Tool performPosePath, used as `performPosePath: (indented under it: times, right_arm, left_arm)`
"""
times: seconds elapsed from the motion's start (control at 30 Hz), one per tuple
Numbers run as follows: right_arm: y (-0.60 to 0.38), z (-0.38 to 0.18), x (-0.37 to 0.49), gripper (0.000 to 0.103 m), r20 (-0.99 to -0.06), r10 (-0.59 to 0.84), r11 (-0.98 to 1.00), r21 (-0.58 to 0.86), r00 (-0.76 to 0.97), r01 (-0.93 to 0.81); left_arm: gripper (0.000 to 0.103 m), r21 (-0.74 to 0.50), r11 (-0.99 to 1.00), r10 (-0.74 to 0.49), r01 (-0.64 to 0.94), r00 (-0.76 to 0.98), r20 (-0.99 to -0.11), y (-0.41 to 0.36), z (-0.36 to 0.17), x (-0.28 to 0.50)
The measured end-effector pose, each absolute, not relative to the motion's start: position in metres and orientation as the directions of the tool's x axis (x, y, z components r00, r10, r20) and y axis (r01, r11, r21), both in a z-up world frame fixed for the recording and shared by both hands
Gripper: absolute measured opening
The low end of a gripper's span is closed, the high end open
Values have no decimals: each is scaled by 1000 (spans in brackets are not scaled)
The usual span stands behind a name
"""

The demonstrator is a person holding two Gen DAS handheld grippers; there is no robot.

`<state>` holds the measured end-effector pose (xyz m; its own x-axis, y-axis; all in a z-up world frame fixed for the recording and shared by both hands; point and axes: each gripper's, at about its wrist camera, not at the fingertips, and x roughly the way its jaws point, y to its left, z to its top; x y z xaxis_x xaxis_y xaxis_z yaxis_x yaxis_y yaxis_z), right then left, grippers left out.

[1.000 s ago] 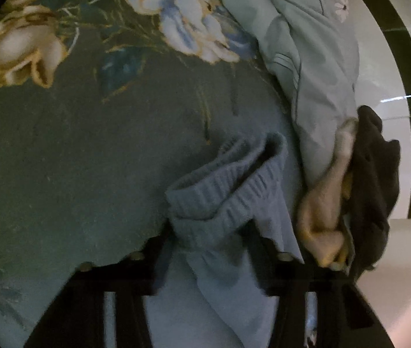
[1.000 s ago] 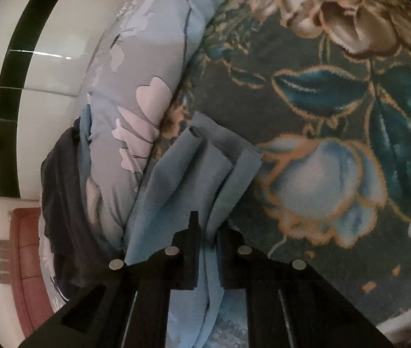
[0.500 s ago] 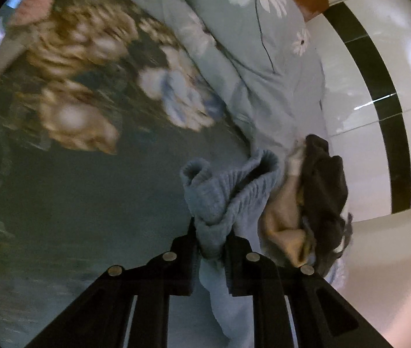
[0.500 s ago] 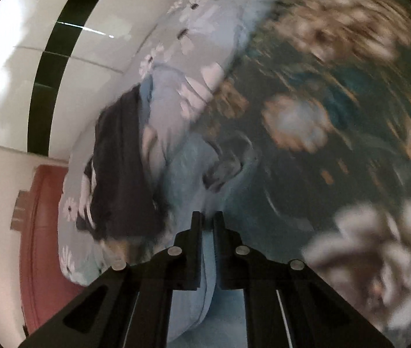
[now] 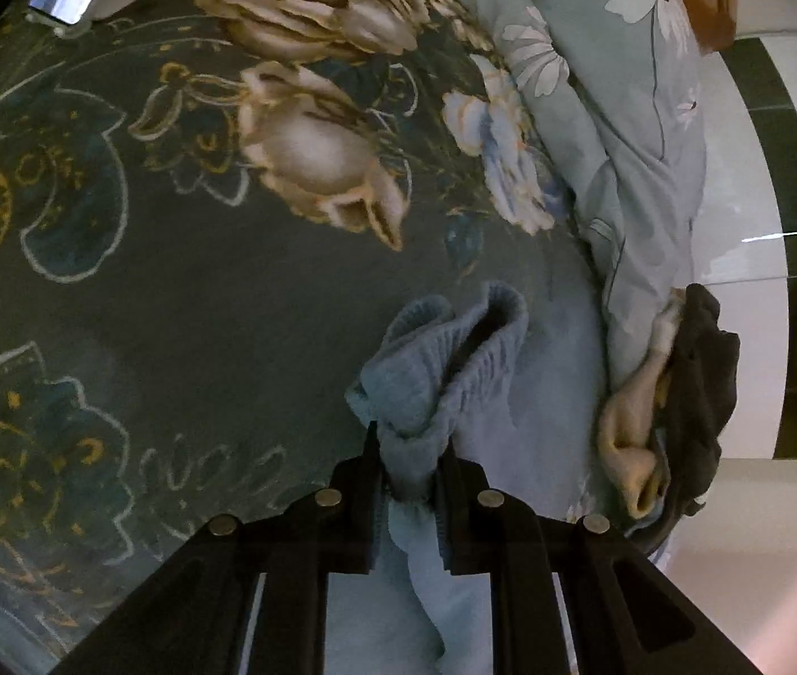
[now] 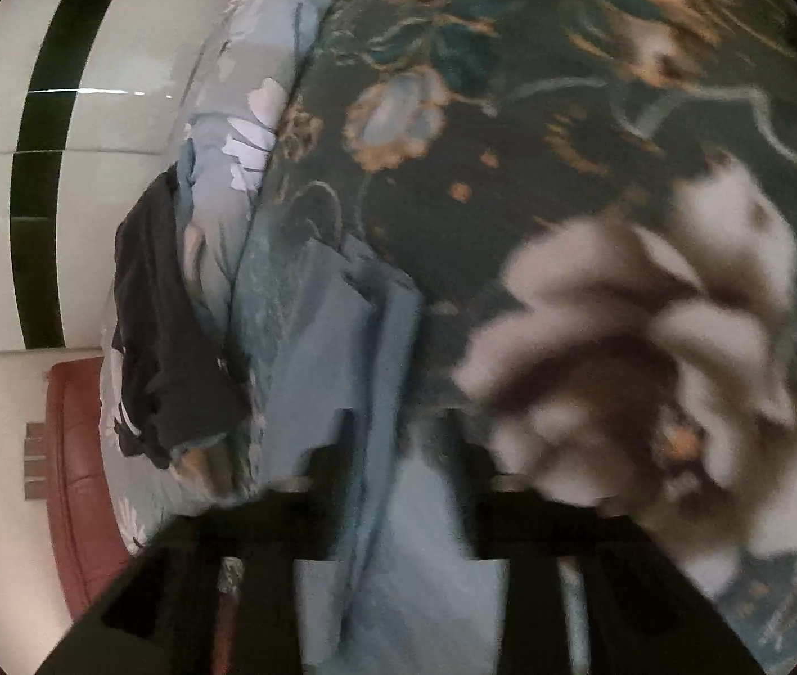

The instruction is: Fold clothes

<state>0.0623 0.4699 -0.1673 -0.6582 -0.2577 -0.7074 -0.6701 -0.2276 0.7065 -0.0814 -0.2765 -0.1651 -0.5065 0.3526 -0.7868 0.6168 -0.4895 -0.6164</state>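
Observation:
A light blue garment with a ribbed waistband (image 5: 443,360) lies bunched on a dark floral bedspread (image 5: 173,281). My left gripper (image 5: 408,453) is shut on the ribbed waistband, which bulges out above the fingers. In the right wrist view the same blue garment (image 6: 342,349) runs down between the fingers of my right gripper (image 6: 384,427). That view is blurred, and its jaws stand apart with the cloth loose between them.
A light blue daisy-print duvet (image 5: 623,140) lies bunched along the bed's edge. A dark garment (image 5: 702,394) and a tan one (image 5: 629,433) are heaped on it. A white wall with a dark stripe (image 5: 792,197) lies beyond. A red-brown headboard (image 6: 77,478) shows at lower left.
The left gripper closed on the ribbed waistband and lifted it. The right gripper was shut on the blue cloth and has now opened, and its view has swung across the bedspread.

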Motion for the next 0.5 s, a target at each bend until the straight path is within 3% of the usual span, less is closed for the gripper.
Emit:
performPosePath:
  times: [0.23,0.5]
  right_arm:
    - [473,-144,40,47,-715,-130,-287,690,-686,-665]
    - [470,-168,7,47,-718,-231,-342,692,-657,-636]
  left_arm:
    - [20,-606,-507,374,613,-477,-795,-281,-167,-75]
    - [24,-598,-506,374,622,-467,-802,-280,-169,-81]
